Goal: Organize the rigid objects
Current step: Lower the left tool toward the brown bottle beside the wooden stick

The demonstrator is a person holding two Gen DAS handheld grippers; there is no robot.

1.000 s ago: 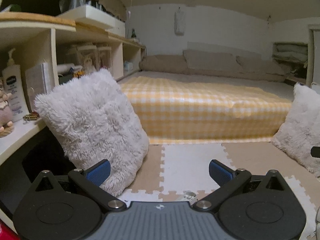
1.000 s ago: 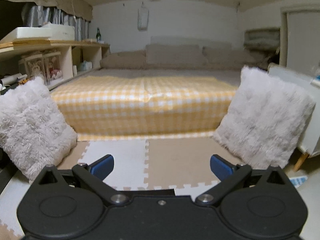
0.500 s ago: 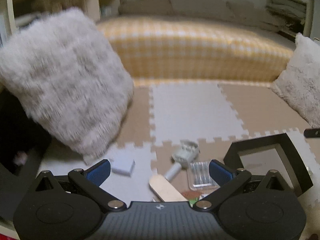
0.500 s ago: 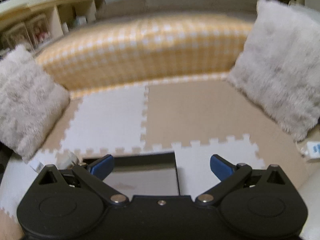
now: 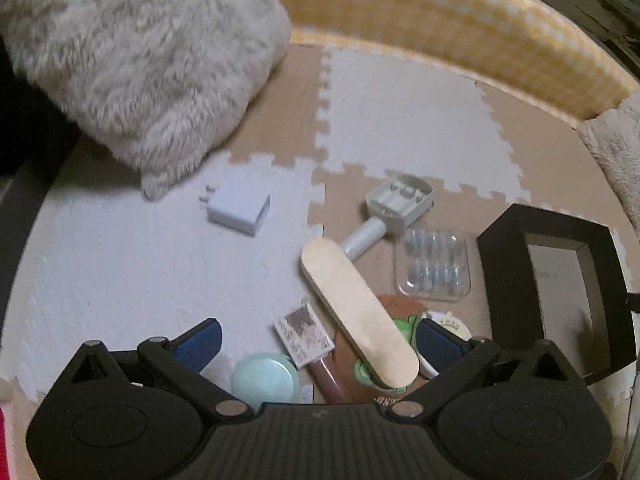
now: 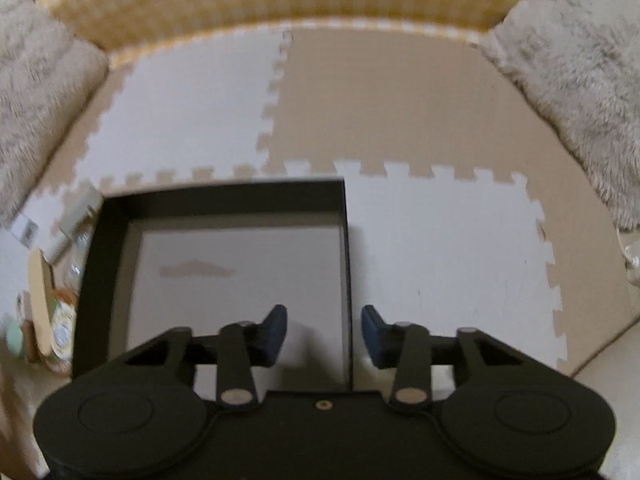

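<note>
- Straddling the right wall of the black box (image 6: pixel 224 200), the right gripper (image 6: pixel 324 330) has its jaws partly parted, one pad inside and one outside, gripping nothing; probably set to steady the box.
- Hovering wide and empty, the left gripper (image 5: pixel 316 340) tilts down over the clutter low in its frame: wooden stick (image 5: pixel 356 312), mint lid (image 5: pixel 266 378), small card (image 5: pixel 304 334).
- Farther up lie the lint roller (image 5: pixel 394 210), blister pack (image 5: pixel 434 264) and white charger (image 5: pixel 240 208) on the foam floor mat (image 5: pixel 120 272), the box at right.
</note>
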